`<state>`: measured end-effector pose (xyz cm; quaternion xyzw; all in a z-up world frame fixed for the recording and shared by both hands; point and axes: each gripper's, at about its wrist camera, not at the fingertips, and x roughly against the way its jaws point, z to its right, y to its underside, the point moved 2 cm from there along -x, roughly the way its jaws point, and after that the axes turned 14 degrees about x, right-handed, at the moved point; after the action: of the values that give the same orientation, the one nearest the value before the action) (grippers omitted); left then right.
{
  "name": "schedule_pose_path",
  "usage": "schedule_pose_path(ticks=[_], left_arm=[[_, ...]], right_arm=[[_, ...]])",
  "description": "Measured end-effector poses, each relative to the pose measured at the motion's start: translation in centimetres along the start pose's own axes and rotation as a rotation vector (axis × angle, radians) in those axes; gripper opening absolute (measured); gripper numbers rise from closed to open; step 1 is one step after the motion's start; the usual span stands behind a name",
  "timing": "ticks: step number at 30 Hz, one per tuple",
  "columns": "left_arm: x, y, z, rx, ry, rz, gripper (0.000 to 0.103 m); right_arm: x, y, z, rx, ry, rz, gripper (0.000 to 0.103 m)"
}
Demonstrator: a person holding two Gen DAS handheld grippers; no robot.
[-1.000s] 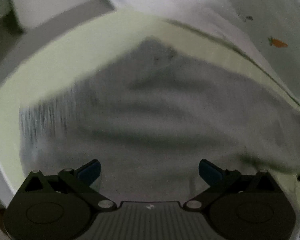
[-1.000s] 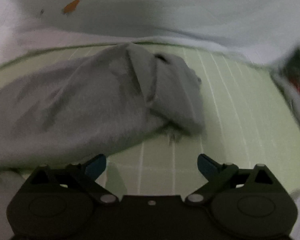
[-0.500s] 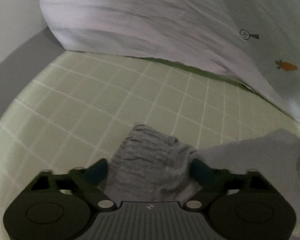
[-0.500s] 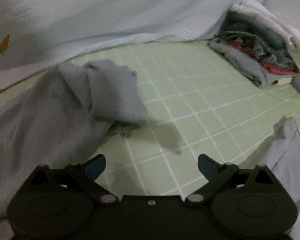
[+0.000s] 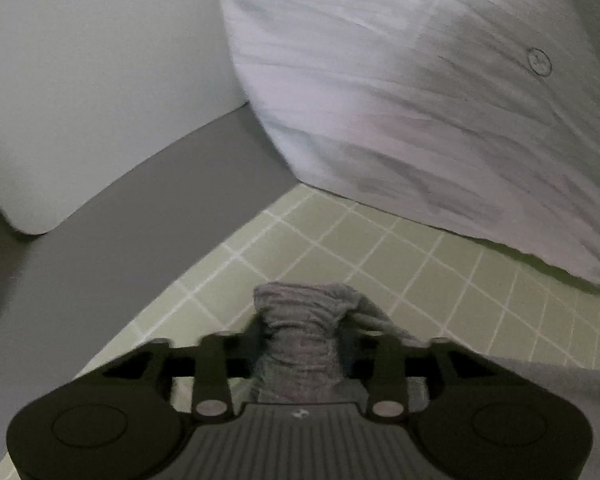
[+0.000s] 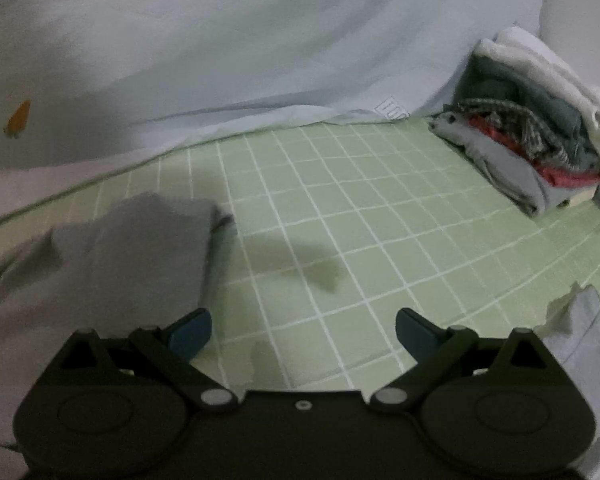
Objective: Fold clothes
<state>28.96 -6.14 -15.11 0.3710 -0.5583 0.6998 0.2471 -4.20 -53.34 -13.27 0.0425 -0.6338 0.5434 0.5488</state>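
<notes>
A grey knitted garment lies on a green checked sheet (image 6: pixel 340 216). In the left wrist view its ribbed cuff or hem (image 5: pixel 302 320) is bunched between the fingers of my left gripper (image 5: pixel 300 346), which is shut on it, lifted a little above the sheet. The rest of the grey garment (image 6: pixel 132 248) spreads at the left of the right wrist view, a folded flap on top. My right gripper (image 6: pixel 303 330) hovers open over bare sheet to the right of the garment, nothing between its blue pads.
A white pillow (image 5: pixel 440 92) and pale duvet (image 6: pixel 260 40) with a carrot print (image 6: pixel 18 118) line the far side. A stack of folded clothes (image 6: pixel 532 136) sits at the right. Another pale grey cloth (image 6: pixel 584 344) lies at the lower right. A white wall and grey bed edge (image 5: pixel 120 220) are at left.
My left gripper has shut on the ribbed edge and swung left toward the bed's corner. The right gripper, still open, has turned right, so the clothes stack has come into view.
</notes>
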Motion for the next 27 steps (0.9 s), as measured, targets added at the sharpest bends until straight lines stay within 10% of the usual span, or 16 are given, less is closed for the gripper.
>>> schedule_pose_path(ticks=[4, 12, 17, 24, 27], left_arm=[[3.0, 2.0, 1.0, -0.034, 0.047, -0.008, 0.082], [7.1, 9.5, 5.1, -0.159, 0.166, -0.196, 0.090], [5.1, 12.8, 7.4, -0.206, 0.117, -0.315, 0.095], [4.4, 13.2, 8.8, -0.257, 0.091, -0.312, 0.103], [4.2, 13.1, 8.9, -0.264, 0.100, -0.320, 0.103]], right_arm=[[-1.0, -0.1, 1.1, -0.095, -0.033, 0.012, 0.100], [-4.5, -2.1, 1.1, -0.169, -0.138, 0.027, 0.086], [-7.5, -4.5, 0.4, -0.198, -0.225, 0.039, 0.067], [-10.7, -6.6, -0.8, -0.302, -0.314, 0.030, 0.067], [-11.0, -7.2, -1.8, -0.251, -0.334, 0.014, 0.037]])
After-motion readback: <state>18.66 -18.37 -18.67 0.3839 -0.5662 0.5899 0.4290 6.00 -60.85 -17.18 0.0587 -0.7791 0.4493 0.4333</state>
